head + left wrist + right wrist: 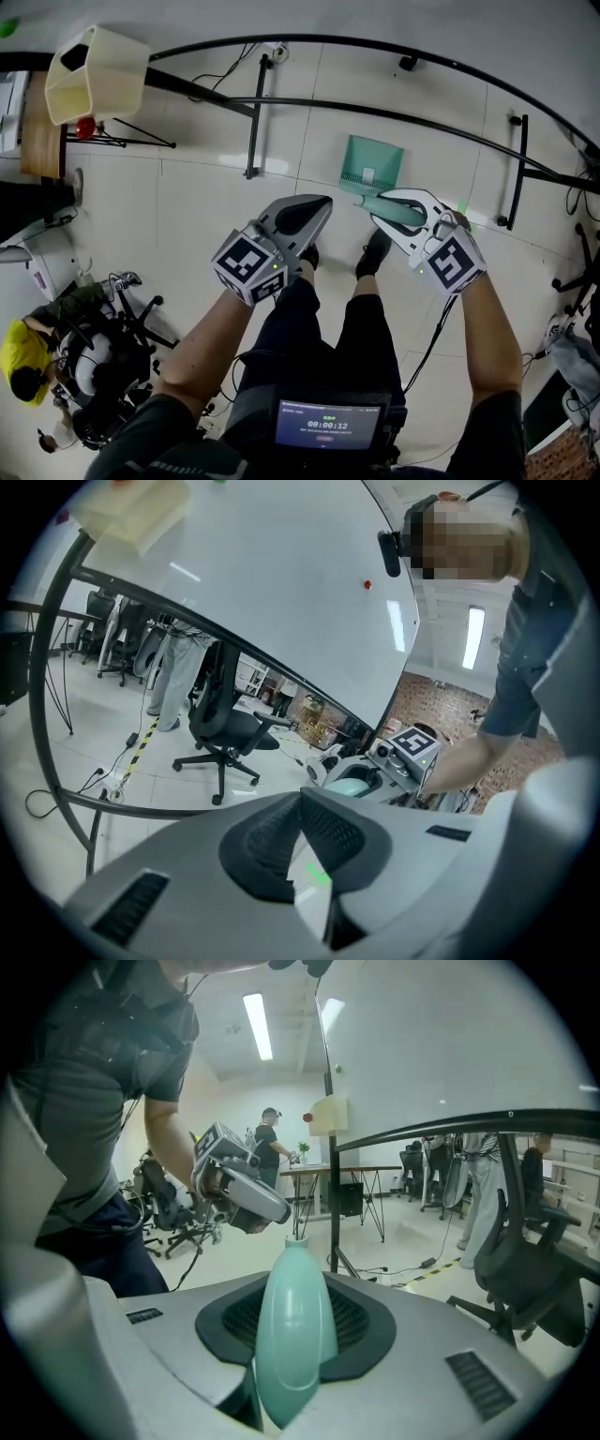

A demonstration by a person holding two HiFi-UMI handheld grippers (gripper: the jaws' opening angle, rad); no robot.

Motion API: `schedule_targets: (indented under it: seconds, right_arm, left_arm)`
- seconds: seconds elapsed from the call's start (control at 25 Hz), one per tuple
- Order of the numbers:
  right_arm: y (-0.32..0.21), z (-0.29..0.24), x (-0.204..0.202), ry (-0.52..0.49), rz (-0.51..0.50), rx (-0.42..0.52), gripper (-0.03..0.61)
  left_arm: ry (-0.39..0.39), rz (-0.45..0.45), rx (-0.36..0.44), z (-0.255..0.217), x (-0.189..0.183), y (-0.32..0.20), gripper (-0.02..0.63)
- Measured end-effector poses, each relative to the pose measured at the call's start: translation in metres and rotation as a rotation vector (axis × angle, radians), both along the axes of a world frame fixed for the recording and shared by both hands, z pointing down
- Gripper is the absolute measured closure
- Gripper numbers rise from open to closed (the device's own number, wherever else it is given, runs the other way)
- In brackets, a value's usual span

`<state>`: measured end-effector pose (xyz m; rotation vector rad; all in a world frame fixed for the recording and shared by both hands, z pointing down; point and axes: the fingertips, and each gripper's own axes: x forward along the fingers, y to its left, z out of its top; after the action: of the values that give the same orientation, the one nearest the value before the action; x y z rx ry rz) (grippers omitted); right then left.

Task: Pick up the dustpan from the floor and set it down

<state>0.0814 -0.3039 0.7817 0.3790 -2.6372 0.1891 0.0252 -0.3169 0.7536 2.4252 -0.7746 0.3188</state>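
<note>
Gripping the dustpan (372, 164) by its handle, the right gripper (382, 208) had its jaws pinched on the teal grip. The pan hung just ahead of the person's shoes, seemingly lifted off the tiled floor (187, 216). The left gripper (317, 206) was pressed together on nothing. I judged the pickup done; lowering the pan flat and letting go remained. Beyond stood a black metal frame (375, 112), a cream basket (94, 70) and office chairs (225, 726).

the head view looks down from above at the floor (187, 216). the gripper views sit close behind their jaws, one facing the right gripper (339, 778), one the left gripper (277, 1211).
</note>
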Motion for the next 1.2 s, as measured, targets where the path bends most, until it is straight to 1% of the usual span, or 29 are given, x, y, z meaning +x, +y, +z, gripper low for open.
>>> schedule_targets:
  seconds: [0.24, 0.52, 0.68, 0.92, 1.0, 1.12, 1.2]
  right_arm:
    - [-0.003, 0.038, 0.000, 0.042, -0.011, -0.006, 0.449]
    - [0.001, 0.048, -0.004, 0.022, -0.002, -0.026, 0.449]
    - [0.021, 0.058, -0.007, 0.063, -0.020, -0.034, 0.449]
    - [0.060, 0.069, -0.012, 0.068, -0.029, -0.093, 0.455]
    - [0.067, 0.070, -0.013, 0.066, -0.016, -0.104, 0.459]
    - [0.068, 0.070, -0.010, 0.070, 0.022, -0.109, 0.459]
    - [0.068, 0.070, -0.009, 0.081, 0.025, -0.109, 0.457]
  left_arm:
    - [-0.008, 0.011, -0.017, 0.029, -0.001, -0.001, 0.581]
    - [-0.011, 0.015, -0.043, 0.041, 0.000, -0.003, 0.581]
    - [-0.017, 0.033, -0.064, 0.043, 0.000, 0.002, 0.581]
    - [-0.022, 0.041, -0.072, 0.045, -0.003, 0.015, 0.581]
    - [-0.020, 0.045, -0.075, 0.044, -0.004, 0.019, 0.583]
    - [-0.032, 0.060, -0.060, 0.046, -0.004, 0.026, 0.581]
    - [-0.033, 0.073, -0.059, 0.047, -0.003, 0.031, 0.581]
